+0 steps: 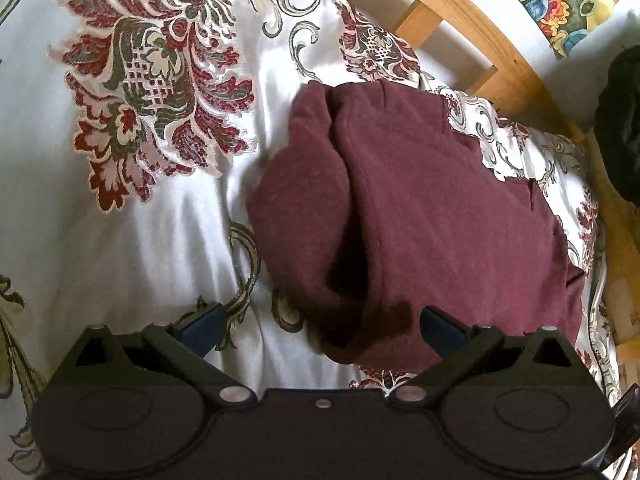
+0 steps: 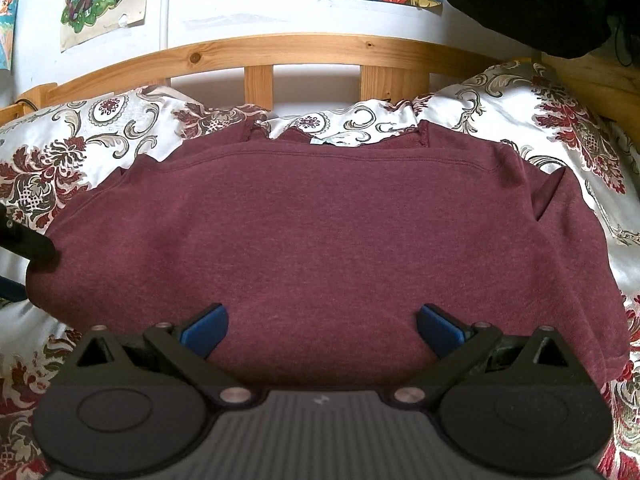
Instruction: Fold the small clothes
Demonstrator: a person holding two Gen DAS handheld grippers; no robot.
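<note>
Shirt point(image 2: 320, 232): maroon, part-folded, ahead of both tongs.
Left gripper point(image 1: 320, 326): spread, empty; pinch the doubled edge between its tips.
Right gripper point(image 2: 320, 326): spread, empty; take the near hem squarely.

On my left gripper point(image 1: 320, 326) I see a matte black housing with 2 raised round discs, 1 on each side, and angled black linkage arms. 2 silver pivot pins point(image 1: 235, 393) sit near the middle, a smaller silver screw between them. The fingertips point(image 1: 440, 330) are dark blue pads. My right gripper point(image 2: 322, 326) has the same black body and discs, but its centre panel point(image 2: 320, 436) is grey and ribbed lengthwise, and its pads point(image 2: 206, 330) show a brighter blue.
</note>
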